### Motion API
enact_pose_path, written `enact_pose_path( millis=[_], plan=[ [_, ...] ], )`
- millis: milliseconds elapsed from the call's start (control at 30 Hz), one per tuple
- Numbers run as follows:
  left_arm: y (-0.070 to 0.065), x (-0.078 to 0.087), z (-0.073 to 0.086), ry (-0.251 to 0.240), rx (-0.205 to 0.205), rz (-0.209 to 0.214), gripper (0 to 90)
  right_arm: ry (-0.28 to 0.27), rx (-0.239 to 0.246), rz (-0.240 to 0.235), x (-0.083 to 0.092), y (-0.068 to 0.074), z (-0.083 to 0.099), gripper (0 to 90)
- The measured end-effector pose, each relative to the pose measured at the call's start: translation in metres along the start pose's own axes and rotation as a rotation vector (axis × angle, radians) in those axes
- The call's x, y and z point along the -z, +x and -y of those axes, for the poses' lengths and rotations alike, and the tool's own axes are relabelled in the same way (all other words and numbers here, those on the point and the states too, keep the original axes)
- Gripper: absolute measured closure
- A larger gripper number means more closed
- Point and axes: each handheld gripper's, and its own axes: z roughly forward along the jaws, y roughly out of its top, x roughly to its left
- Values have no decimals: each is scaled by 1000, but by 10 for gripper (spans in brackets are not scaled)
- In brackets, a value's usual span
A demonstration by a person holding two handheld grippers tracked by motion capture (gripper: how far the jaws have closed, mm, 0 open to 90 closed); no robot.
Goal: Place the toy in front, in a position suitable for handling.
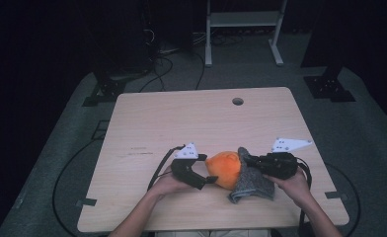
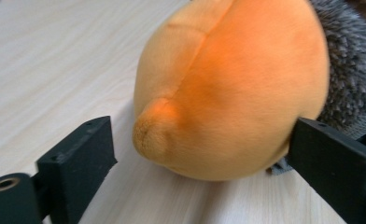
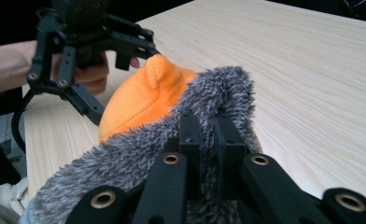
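An orange plush toy (image 1: 224, 168) (image 2: 232, 84) (image 3: 139, 102) lies near the front edge of the table, its back wrapped in grey fuzzy fabric (image 1: 253, 185) (image 2: 354, 70) (image 3: 218, 88). My left gripper (image 1: 210, 168) (image 2: 200, 154) is open, one jaw on each side of the orange body. The left jaw stands clear of the plush; the right jaw sits at its edge. From the right, my right gripper (image 1: 243, 159) (image 3: 209, 126) is shut on a fold of the grey fabric. In the right gripper view the left gripper (image 3: 120, 77) is seen beyond the plush.
The light wooden table (image 1: 181, 118) has a round cable hole (image 1: 238, 101) near its far edge. Beyond it are dark floor cables and a white frame's legs (image 1: 243, 19). A person's hands come in from the near side.
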Motion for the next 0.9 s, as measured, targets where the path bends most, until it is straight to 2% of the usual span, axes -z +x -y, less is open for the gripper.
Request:
enact_pose_path(
  millis=[33, 100, 133, 233, 267, 300, 333, 367, 433, 467, 600, 667, 700, 733, 800, 833, 867, 900],
  plan=[
    [0, 0, 0, 0, 0, 0, 65, 0, 0, 0, 0, 0, 0, 833],
    [-1, -3, -2, -11, 4, 41, 169, -12, -10, -1, 2, -2, 3, 833],
    [-8, -1, -4, -37, -44, 37, 242, -29, -27, -3, 4, -3, 3, 833],
    [-15, 4, -7, -58, -52, 24, 356, -47, -39, -9, 5, -2, 2, 833],
    [-22, 17, -13, -103, -59, -2, 368, -66, -38, -9, 6, -1, -1, 833],
    [-25, 24, -16, -125, -64, -6, 371, -69, -41, -12, 6, -1, -2, 833],
    [-25, 24, -16, -125, -64, -6, 374, -73, -44, -22, 4, 0, -4, 833],
    [-29, 39, -23, -123, -81, -24, 376, -80, -45, -38, 1, 2, -6, 833],
    [-30, 45, -25, -110, -89, -36, 377, -82, -48, -49, -1, 3, -7, 833],
    [-29, 53, -24, -98, -87, -53, 377, -74, -42, -59, -12, 7, -11, 833],
    [-22, 54, -13, -56, -55, -92, 376, -48, -60, -68, -31, 5, -8, 832],
    [-20, 52, -10, -51, -43, -92, 375, -26, -57, -70, -39, 1, -3, 830],
    [-18, 51, -8, -68, -21, -97, 375, -38, -69, -77, -40, -2, -1, 830],
    [-18, 51, -8, -65, -23, -109, 374, -50, -85, -78, -38, -4, 1, 830],
    [-17, 50, -9, -66, -14, -113, 372, -61, -82, -75, -35, -5, 1, 831],
    [-16, 49, -10, -66, -13, -113, 369, -79, -81, -70, -29, -5, 0, 831],
    [-15, 47, -11, -64, -15, -117, 367, -120, -64, -69, -18, -2, -5, 831],
    [-15, 46, -12, -62, -15, -118, 367, -120, -64, -69, -18, -2, -5, 831]
  ],
)
